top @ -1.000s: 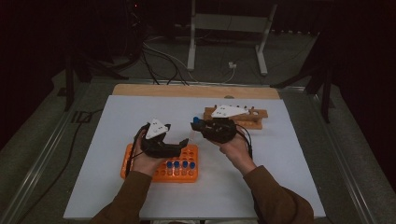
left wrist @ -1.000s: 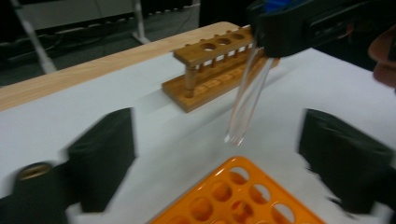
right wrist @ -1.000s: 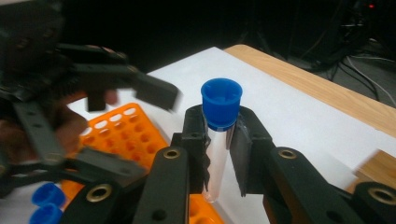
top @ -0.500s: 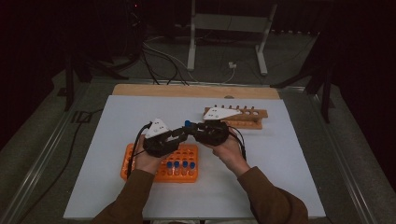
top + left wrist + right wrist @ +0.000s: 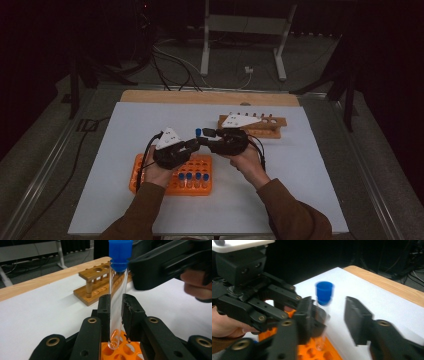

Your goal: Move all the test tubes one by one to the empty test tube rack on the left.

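Clear glass with a blue cap, the test tube (image 5: 117,297) stands nearly upright above the orange rack (image 5: 155,187), its rounded bottom hanging just over the rack's holes. The left tongs (image 5: 192,144) have just clamped shut on the tube's middle, both black pads pressed against the glass in the left gripper view. The right tongs (image 5: 329,315) have just been opening; in the right gripper view one pad stands well clear of the tube while the other is near it, blurred, so they no longer grip it. The tube sits between those parted pads, its cap (image 5: 324,293) above them. Seen from the high view, the two tongs meet tip to tip over the rack's far edge, where other blue-capped tubes (image 5: 192,177) stand. Behind, a wooden rack (image 5: 272,127) rests on the white table (image 5: 125,125), empty holes along its top.
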Demonstrator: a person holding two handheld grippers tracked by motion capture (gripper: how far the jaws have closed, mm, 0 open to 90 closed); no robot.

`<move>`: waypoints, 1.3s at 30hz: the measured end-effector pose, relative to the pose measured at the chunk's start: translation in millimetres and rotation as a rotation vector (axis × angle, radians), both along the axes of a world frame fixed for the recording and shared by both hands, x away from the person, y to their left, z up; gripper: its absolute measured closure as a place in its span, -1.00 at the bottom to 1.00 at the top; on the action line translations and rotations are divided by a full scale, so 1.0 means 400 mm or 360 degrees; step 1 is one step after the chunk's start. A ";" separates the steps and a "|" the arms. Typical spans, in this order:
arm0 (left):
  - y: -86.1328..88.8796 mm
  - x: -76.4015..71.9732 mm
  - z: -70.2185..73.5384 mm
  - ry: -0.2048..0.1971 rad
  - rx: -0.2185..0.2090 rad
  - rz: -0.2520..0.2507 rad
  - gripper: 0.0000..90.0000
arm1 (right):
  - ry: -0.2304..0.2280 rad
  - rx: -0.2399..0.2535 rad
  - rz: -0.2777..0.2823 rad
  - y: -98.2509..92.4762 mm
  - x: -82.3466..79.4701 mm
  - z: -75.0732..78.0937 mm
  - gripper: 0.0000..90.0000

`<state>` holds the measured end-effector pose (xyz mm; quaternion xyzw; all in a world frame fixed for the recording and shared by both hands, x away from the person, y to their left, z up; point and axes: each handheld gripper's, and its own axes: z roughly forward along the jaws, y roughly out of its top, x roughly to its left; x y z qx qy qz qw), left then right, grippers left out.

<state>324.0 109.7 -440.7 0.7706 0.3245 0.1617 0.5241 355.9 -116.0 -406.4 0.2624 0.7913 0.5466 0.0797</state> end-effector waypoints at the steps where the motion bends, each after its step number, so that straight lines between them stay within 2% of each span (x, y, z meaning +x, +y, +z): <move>1: 0.004 0.000 -0.001 0.0001 0.0000 0.0006 0.74 | 0.0006 0.0002 -0.0009 -0.006 0.002 0.000 0.12; 8: 0.034 -0.015 -0.007 0.0018 -0.0028 0.0053 0.74 | 0.0001 -0.0049 -0.0168 -0.048 0.012 -0.013 -0.50; 11: 0.048 -0.026 -0.008 0.0021 -0.0043 0.0066 0.74 | 0.0022 -0.0069 -0.0238 -0.069 0.019 -0.022 -0.67; 19: 0.087 -0.056 -0.008 0.0028 -0.0067 0.0090 0.74 | 0.0037 -0.0125 -0.0401 -0.123 0.022 -0.037 -0.85; 22: 0.098 -0.067 -0.010 0.0029 -0.0070 0.0098 0.74 | 0.0046 -0.0133 -0.0399 -0.142 0.020 -0.040 -0.96; 29: 0.120 -0.092 -0.022 0.0046 -0.0097 0.0098 0.74 | -0.0012 -0.0127 -0.0430 -0.185 0.006 -0.041 -1.00; 39: 0.134 -0.127 -0.043 0.0065 -0.0087 0.0094 0.74 | 0.0035 -0.0063 -0.0469 -0.230 -0.016 -0.057 -1.00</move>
